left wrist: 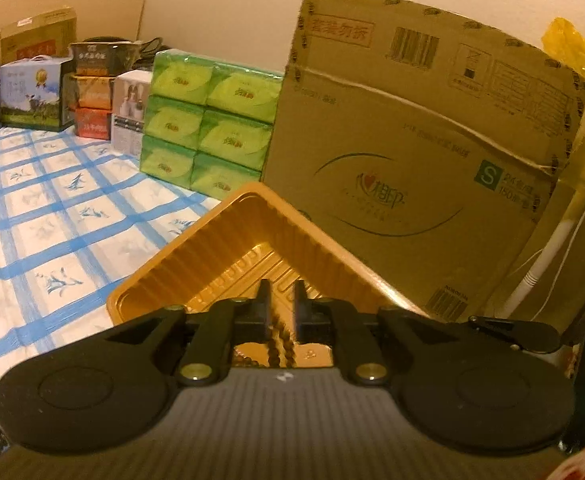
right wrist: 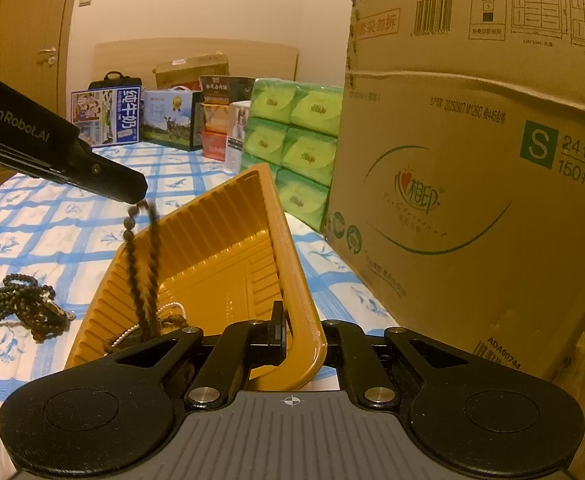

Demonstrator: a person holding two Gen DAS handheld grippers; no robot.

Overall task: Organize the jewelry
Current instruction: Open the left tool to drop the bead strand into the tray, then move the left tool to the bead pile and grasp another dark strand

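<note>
Jewelry here means bead strings, and we count three lots. One dark bead strand [right wrist: 142, 264] hangs from our left gripper [right wrist: 138, 196], left of centre in the right wrist view, with its lower end down inside the golden tray [right wrist: 228, 256]. In the left wrist view the same strand [left wrist: 278, 340] runs between the jaws, which stand slightly apart; we cannot tell whether the pads still pinch it or it merely drapes through. We judge it is held high so it feeds down into the tray rather than spilling over the rim.

A pale pearl string [right wrist: 164, 316] already lies on the tray floor, lower left of centre. A tangle of dark beads [right wrist: 20, 304] waits on the blue checked cloth [right wrist: 32, 236] at the left edge, outside the tray.

Our right gripper [right wrist: 292, 340] is clamped on the tray's near wall, one finger inside and one outside. The tray sits tilted, probably so its contents gather at the low corner and it stays steady.

One tray, two grippers, three bead lots. A large cardboard box [right wrist: 472, 184] fills the right.
</note>
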